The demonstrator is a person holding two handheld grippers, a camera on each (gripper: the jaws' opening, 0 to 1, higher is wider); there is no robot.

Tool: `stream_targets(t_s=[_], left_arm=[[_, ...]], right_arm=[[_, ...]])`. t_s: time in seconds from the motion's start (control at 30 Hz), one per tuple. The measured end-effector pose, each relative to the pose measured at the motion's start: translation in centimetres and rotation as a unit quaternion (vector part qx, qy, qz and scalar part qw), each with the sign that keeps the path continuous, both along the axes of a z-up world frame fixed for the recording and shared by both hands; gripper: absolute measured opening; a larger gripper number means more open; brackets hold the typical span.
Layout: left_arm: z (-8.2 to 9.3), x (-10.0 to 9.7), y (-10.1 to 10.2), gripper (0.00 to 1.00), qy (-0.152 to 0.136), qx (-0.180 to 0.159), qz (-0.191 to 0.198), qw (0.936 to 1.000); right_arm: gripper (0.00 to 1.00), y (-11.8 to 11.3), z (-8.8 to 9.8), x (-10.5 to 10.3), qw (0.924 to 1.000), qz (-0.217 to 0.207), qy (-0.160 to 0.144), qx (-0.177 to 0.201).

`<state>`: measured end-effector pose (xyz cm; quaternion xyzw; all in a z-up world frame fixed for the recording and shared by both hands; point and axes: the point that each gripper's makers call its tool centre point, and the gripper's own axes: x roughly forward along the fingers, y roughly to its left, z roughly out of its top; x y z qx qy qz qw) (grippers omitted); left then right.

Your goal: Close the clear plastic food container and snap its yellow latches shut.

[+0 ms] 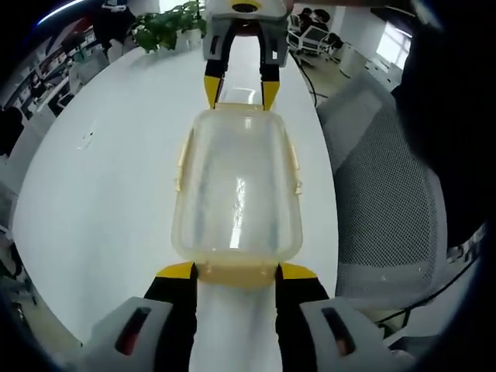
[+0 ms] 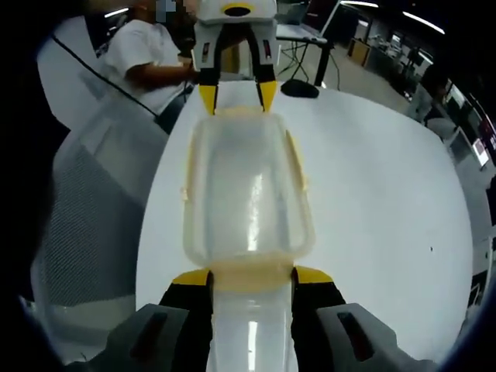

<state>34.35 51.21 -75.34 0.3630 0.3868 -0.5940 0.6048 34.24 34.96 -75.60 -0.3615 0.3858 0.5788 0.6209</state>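
Note:
The clear plastic container lies lengthwise on the white table with its lid on. Yellow side latches stick out a little from its long edges. My left gripper is at the near end, its jaws closed against both sides of the yellow end latch. My right gripper holds the opposite end latch the same way. Each gripper shows at the far end in the other's view: the right gripper and the left gripper.
A grey mesh office chair stands against the table's edge beside the container. A potted plant sits at the table's far end. A seated person in a white shirt is beyond the table.

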Motion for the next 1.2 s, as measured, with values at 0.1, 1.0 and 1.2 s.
stream_targets(t_s=[0.1, 1.0, 1.2], left_arm=[[0.1, 0.0, -0.7, 0.38, -0.001, -0.003, -0.001, 1.0], [0.0, -0.3, -8.6, 0.38, 0.0, -0.015, -0.018, 0.9997], [0.0, 0.0, -10.3, 0.38, 0.002, -0.018, -0.023, 0.9996]], right_arm=[[0.38, -0.7, -0.1, 0.0, 1.0, -0.002, -0.002, 0.0], [0.38, -8.5, -0.7, -0.8, 0.9996, -0.026, -0.001, -0.012], [0.38, -10.3, -0.8, -0.6, 0.9995, -0.029, -0.003, -0.013]])
